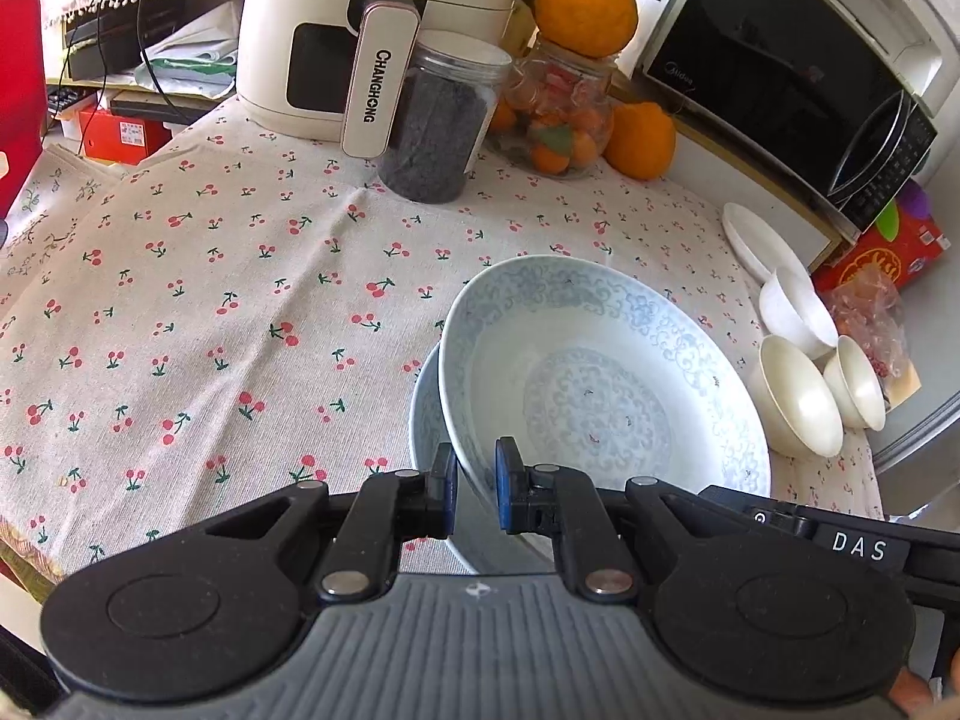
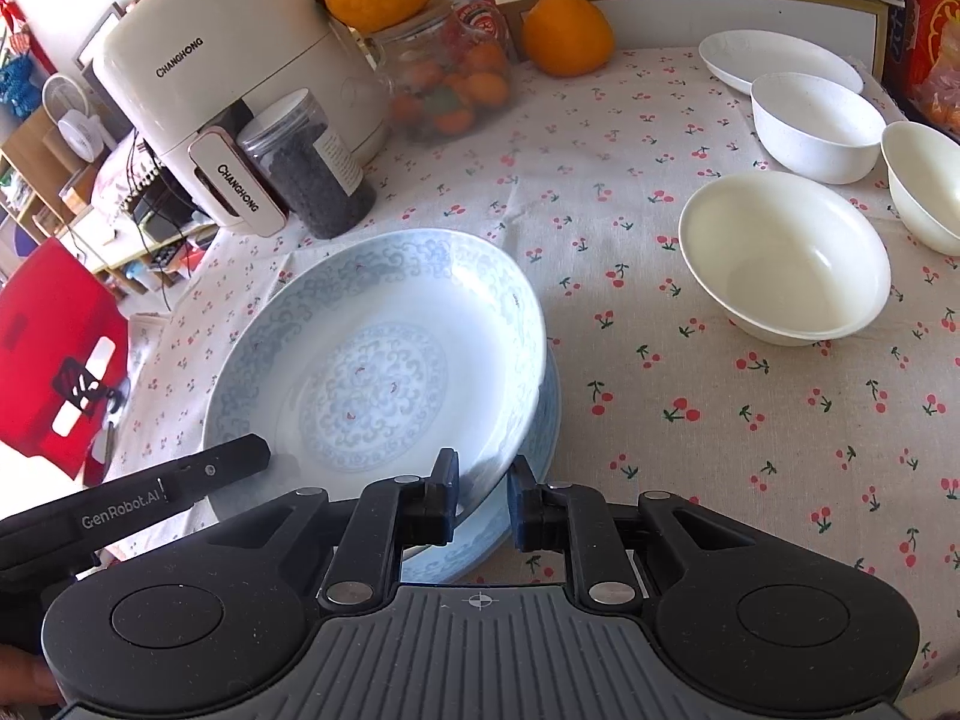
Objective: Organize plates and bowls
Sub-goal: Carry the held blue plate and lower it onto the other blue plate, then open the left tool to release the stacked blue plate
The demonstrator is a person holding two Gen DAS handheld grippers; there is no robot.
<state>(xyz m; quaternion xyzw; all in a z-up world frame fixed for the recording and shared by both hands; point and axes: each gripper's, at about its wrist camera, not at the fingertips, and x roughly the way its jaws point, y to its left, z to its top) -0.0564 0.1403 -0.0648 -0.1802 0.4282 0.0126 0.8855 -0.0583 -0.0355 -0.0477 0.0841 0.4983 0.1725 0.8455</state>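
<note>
A blue-patterned deep plate point(image 1: 600, 372) point(image 2: 372, 360) sits tilted on a second matching plate point(image 1: 423, 420) point(image 2: 540, 438) beneath it. My left gripper point(image 1: 476, 495) is shut on the upper plate's near rim. My right gripper point(image 2: 483, 498) is shut on the same plate's rim at the opposite side; the left gripper's body point(image 2: 150, 492) shows in the right wrist view. Three white bowls point(image 2: 783, 258) point(image 2: 816, 126) point(image 2: 924, 186) and a white plate point(image 2: 777, 60) stand at the table's right; the bowls also show in the left wrist view point(image 1: 798, 396).
A cream air fryer point(image 1: 360, 30) point(image 2: 228, 96), a jar of dark grains point(image 1: 438, 126) point(image 2: 312, 174), a glass jar with fruit point(image 1: 558, 114) point(image 2: 450, 84), oranges point(image 1: 639, 141) point(image 2: 567, 33) and a microwave point(image 1: 798, 66) line the back. A cherry-print cloth point(image 1: 210, 300) covers the table.
</note>
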